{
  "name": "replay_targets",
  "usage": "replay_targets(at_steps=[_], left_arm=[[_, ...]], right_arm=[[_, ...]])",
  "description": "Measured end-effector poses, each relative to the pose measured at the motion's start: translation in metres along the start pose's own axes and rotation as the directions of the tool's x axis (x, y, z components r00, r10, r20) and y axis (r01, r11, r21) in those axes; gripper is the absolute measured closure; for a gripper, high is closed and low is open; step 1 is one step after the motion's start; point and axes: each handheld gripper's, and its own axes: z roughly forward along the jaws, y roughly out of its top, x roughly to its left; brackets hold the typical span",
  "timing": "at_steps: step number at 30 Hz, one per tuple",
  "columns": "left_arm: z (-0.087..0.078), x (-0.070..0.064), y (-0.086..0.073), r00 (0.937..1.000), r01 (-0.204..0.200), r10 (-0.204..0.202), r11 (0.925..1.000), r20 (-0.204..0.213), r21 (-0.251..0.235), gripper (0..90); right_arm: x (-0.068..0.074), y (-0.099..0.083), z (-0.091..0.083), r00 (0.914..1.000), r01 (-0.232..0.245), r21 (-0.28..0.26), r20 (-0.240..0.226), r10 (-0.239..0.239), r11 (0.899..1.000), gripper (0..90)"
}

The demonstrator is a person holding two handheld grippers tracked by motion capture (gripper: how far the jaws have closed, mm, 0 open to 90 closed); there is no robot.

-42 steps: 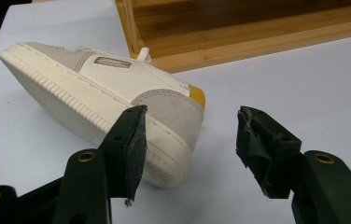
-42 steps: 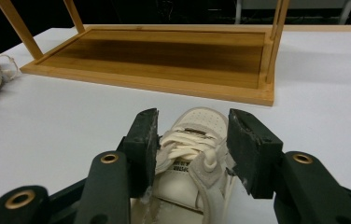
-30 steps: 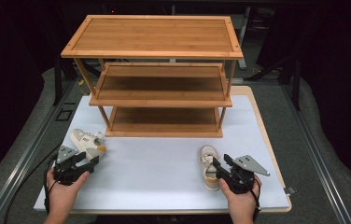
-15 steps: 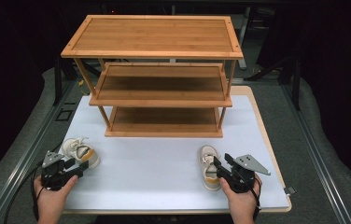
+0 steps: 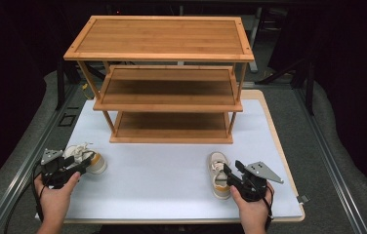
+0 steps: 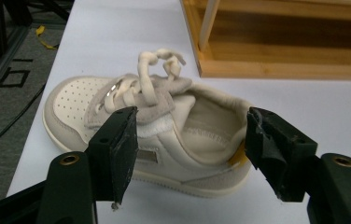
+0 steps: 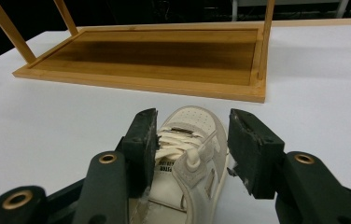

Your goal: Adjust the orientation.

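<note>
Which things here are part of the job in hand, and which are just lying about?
In use:
left shoe, between the open left gripper
right shoe, between the open right gripper
wooden three-tier shelf rack, probably the destination

Lying about:
white table mat
yellow scrap on the floor

- Left shoe (image 6: 164, 135): cream between black jaws, beige-grey trim, dotted toe, yellow heel patch by the right-hand jaw.
- Right shoe (image 7: 190, 154): cream, white laces between black jaws.
- Rack (image 5: 167, 87): honey-brown wood.
- Table (image 5: 172, 175): white.
</note>
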Motion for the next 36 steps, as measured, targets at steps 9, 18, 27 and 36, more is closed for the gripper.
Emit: replay_targets(at_steps=[9, 18, 27, 36], left_arm=[[0.015, 0.014, -0.003, 0.9924, 0.015, -0.009, 0.9989, -0.123, 0.044, 37.1], [0.005, 0.034, -0.008, 0.9868, 0.065, -0.054, 0.9959, -0.152, 0.064, 57.0], [0.006, 0.031, -0.005, 0.9891, 0.02, -0.008, 0.9966, -0.147, 0.08, 66.8], [0.008, -0.014, -0.001, 0.9974, -0.071, 0.072, 0.993, -0.006, 0.095, 77.3]], right_arm=[[0.0, -0.001, 0.001, 1.0, 0.003, 0.006, 0.0, -0.003, 1.0, 52.0], [-0.003, -0.001, -0.001, 0.9999, -0.011, -0.005, -0.002, 0.011, 1.0, 51.6], [-0.002, -0.001, 0.001, 0.9999, -0.009, 0.003, -0.006, 0.009, 1.0, 51.3], [-0.002, -0.001, 0.001, 0.9999, -0.015, 0.004, -0.001, 0.015, 1.0, 51.3]])
